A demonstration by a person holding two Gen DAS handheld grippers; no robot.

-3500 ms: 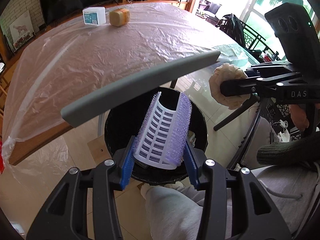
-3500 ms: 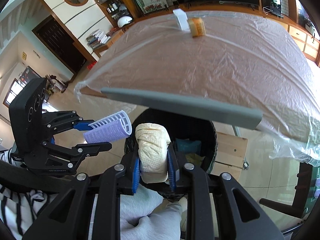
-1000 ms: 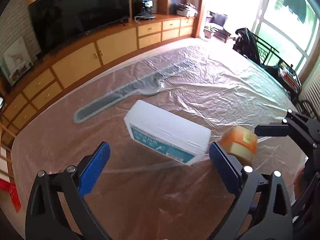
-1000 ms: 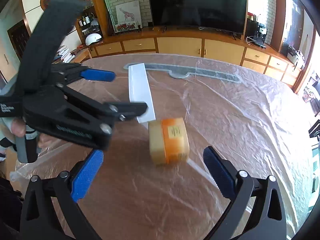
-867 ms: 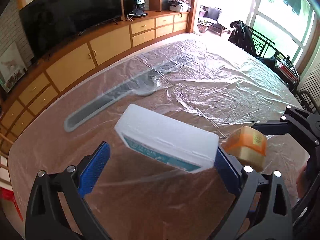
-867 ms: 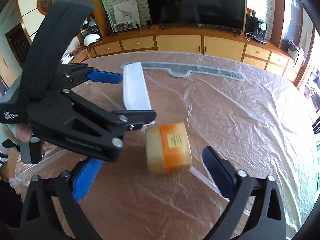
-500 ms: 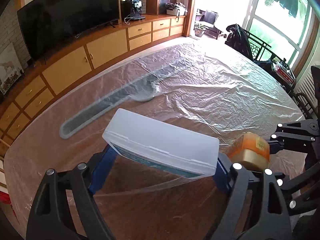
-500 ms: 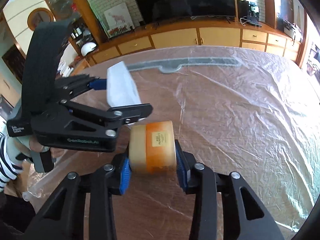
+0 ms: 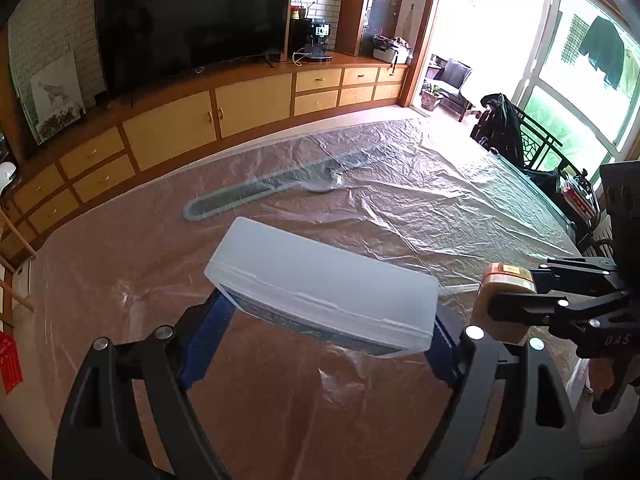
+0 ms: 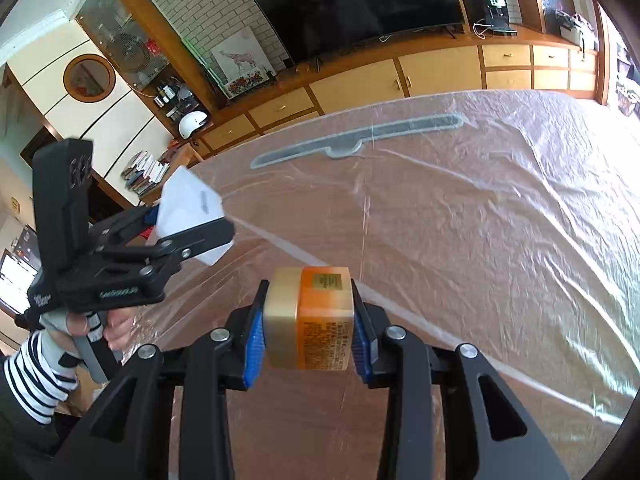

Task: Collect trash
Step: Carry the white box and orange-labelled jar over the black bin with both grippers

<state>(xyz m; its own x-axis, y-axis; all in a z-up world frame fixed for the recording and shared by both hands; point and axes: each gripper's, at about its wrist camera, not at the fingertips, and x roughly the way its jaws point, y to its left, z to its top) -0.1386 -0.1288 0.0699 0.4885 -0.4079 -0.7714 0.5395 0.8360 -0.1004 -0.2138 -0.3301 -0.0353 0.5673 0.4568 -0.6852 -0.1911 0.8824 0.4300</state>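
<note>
Now | white box (image 9: 320, 284) inside left gripper (image 9: 320, 340) | jar (image 10: 308, 316) inside right gripper (image 10: 306, 340)

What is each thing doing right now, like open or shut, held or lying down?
Left gripper: shut on the white box.
White rectangular plastic box: lid closed, lifted off the table, tilted.
Right gripper: shut on the jar.
Orange-labelled squat jar: held sideways, off the table.
Clear plastic sheet: spread wrinkled over the table.
Black television: screen dark.

Both claws (image 9: 320, 344) (image 10: 307, 334) are black plastic with silver screws and blue pads; the sleeve (image 10: 30, 376) is black-and-white striped.
</note>
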